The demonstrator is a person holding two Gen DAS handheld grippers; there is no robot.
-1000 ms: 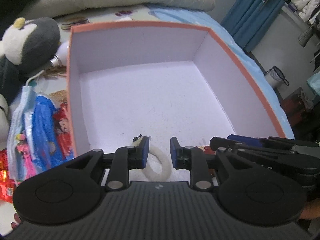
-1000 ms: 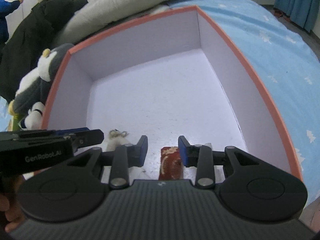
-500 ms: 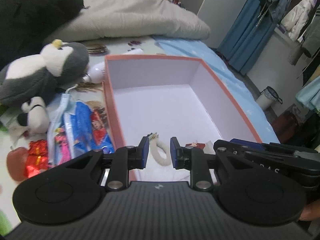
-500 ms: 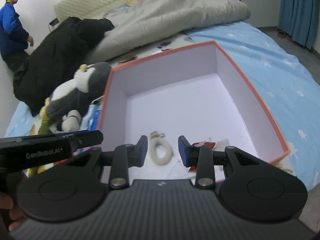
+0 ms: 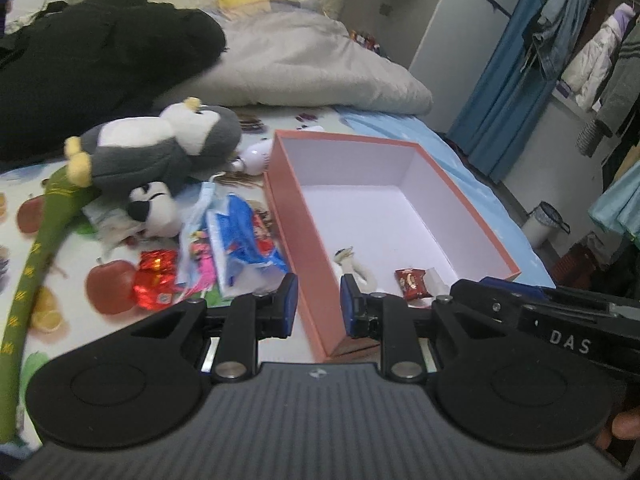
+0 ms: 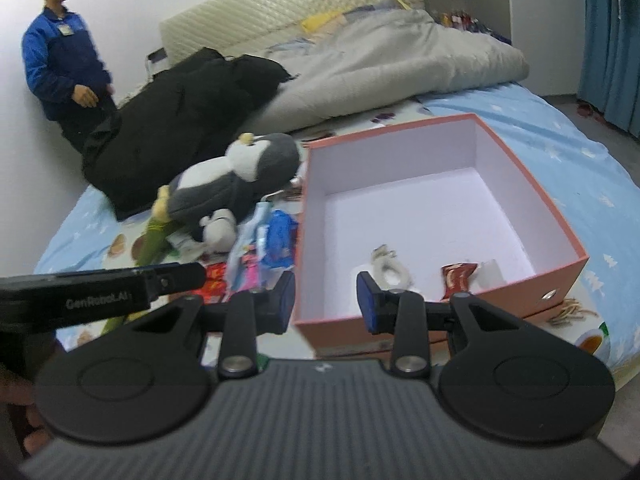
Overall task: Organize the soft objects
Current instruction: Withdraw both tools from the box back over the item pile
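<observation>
An orange box [image 5: 304,240] with a white inside stands on the bed; it also shows in the right wrist view [image 6: 532,196]. In it lie a white fluffy ring [image 5: 360,270] [image 6: 390,270] and a red candy wrapper [image 5: 410,282] [image 6: 456,276]. A grey penguin plush [image 5: 160,148] [image 6: 240,172] lies left of the box, with a small panda plush [image 5: 150,208] in front of it. My left gripper [image 5: 318,308] is open and empty above the box's near left corner. My right gripper [image 6: 326,300] is open and empty over the near wall.
Left of the box lie blue plastic packets [image 5: 244,244], a red foil wrapper [image 5: 156,278], a green stick-like toy [image 5: 36,264] and a white bulb [image 5: 256,156]. A black coat [image 5: 92,60] and grey quilt [image 5: 304,64] lie behind. A person [image 6: 60,56] stands at the wall.
Both grippers have pulled back and up out of the box, empty. The ring and the candy wrapper stay inside. The plush toys and packets have come into view.
</observation>
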